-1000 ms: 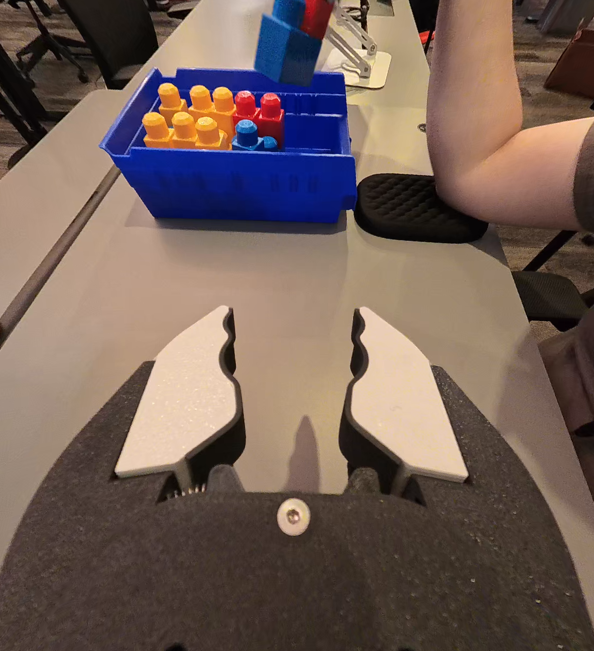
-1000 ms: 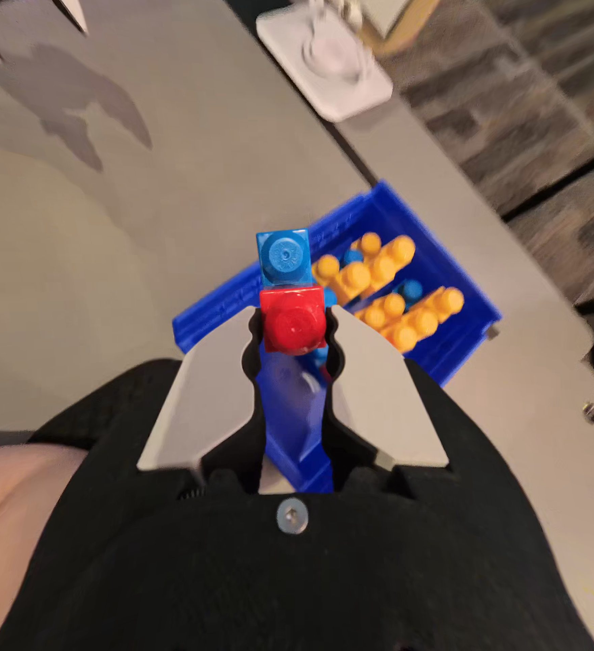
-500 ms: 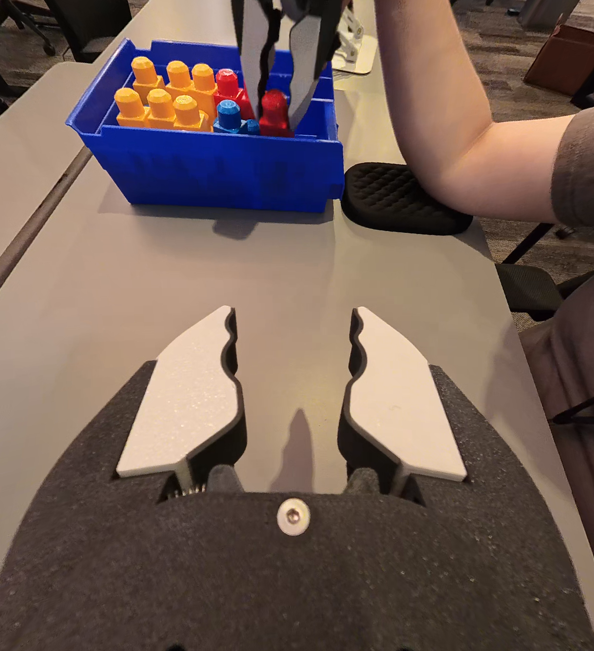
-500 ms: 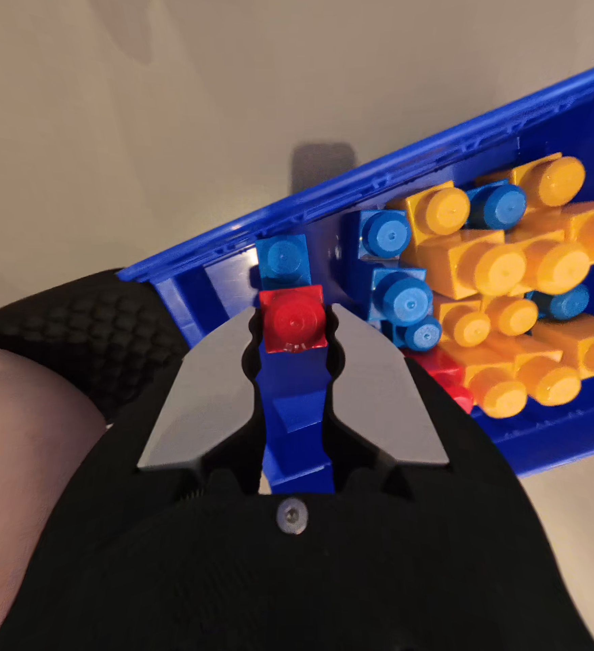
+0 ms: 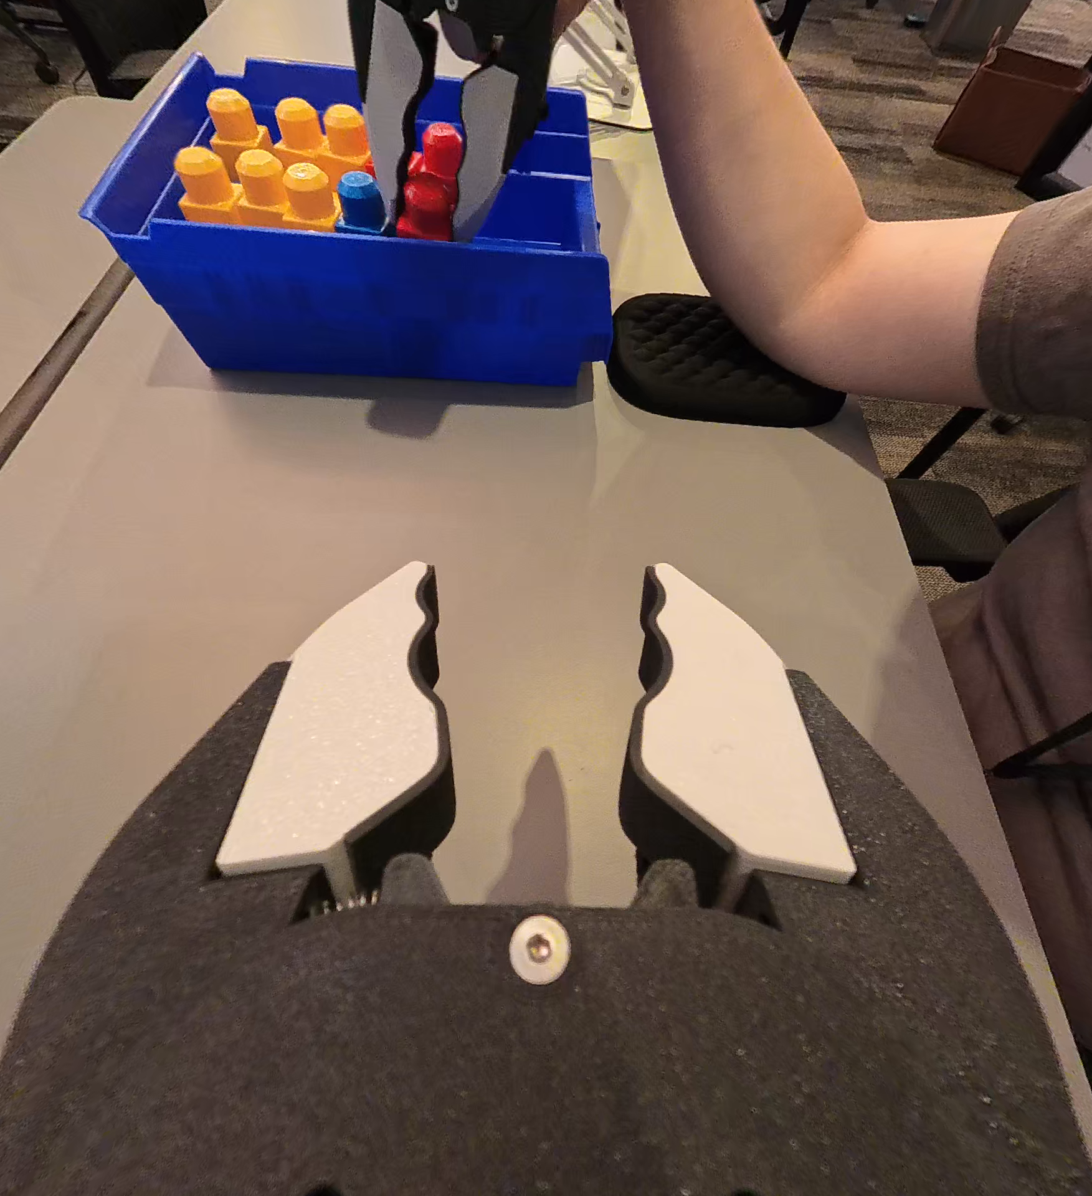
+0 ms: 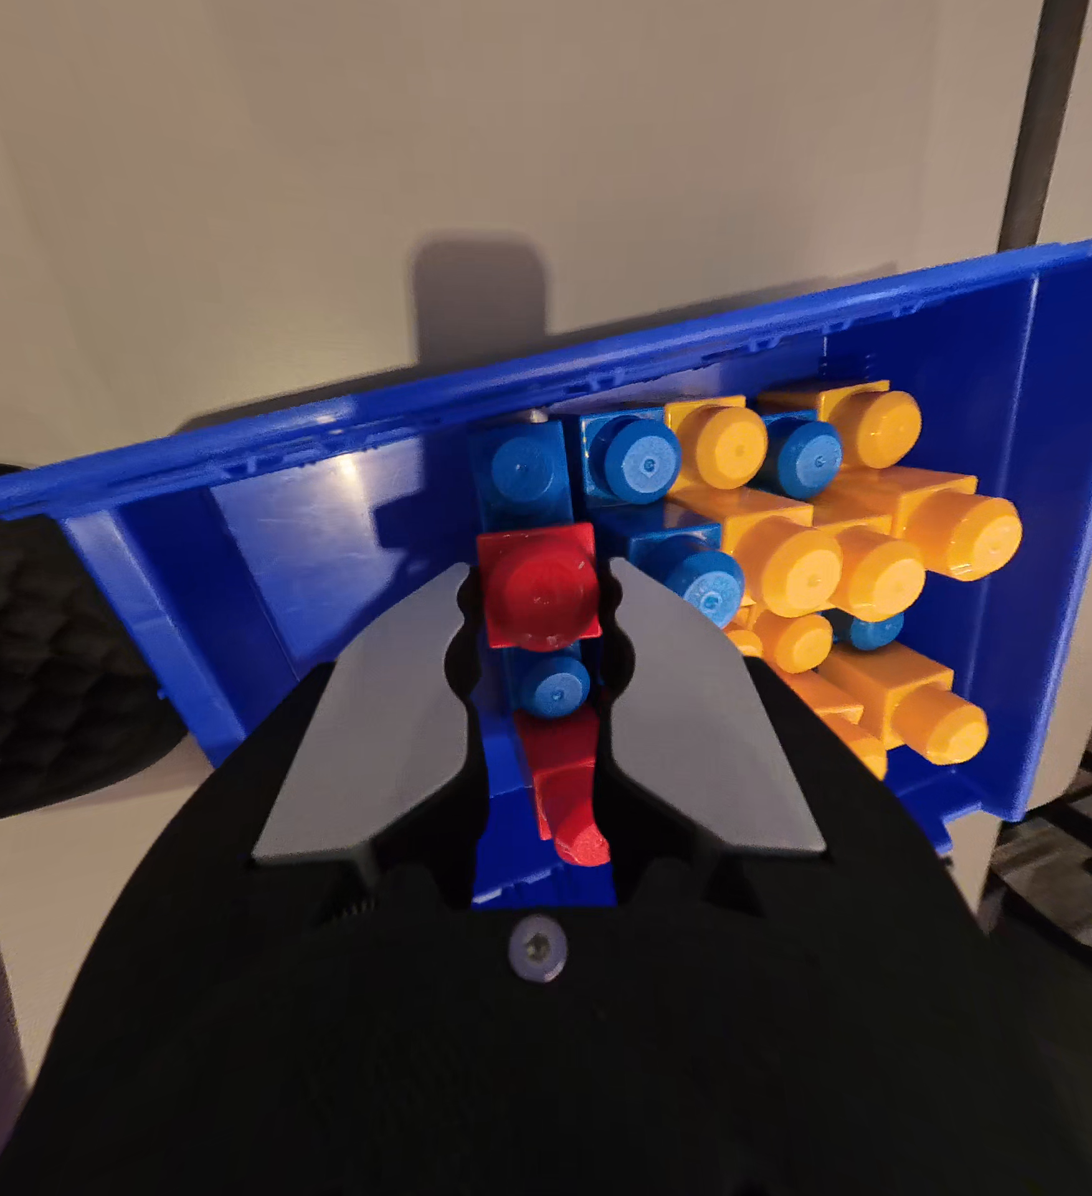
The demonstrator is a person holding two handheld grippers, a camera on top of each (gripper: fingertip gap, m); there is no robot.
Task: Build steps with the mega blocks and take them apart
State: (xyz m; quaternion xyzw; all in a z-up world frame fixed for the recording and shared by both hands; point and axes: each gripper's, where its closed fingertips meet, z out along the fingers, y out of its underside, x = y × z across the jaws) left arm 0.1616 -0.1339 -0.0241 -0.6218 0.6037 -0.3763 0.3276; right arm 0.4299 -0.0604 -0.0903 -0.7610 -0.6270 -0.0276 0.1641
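2 smooth grey fingers flank, perhaps touching, knobbed red block.

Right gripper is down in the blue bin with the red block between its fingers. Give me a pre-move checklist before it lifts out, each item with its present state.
1. Right gripper jaws apart around the red block: ok.
2. Fingers actually clear of the block's sides: cannot tell.
3. Block down inside the blue bin: ok.
4. Block seated flat: cannot tell.
5. Orange blocks out of the lift path: ok, they sit to one side.
6. Left gripper open, empty, away from the bin: ok.
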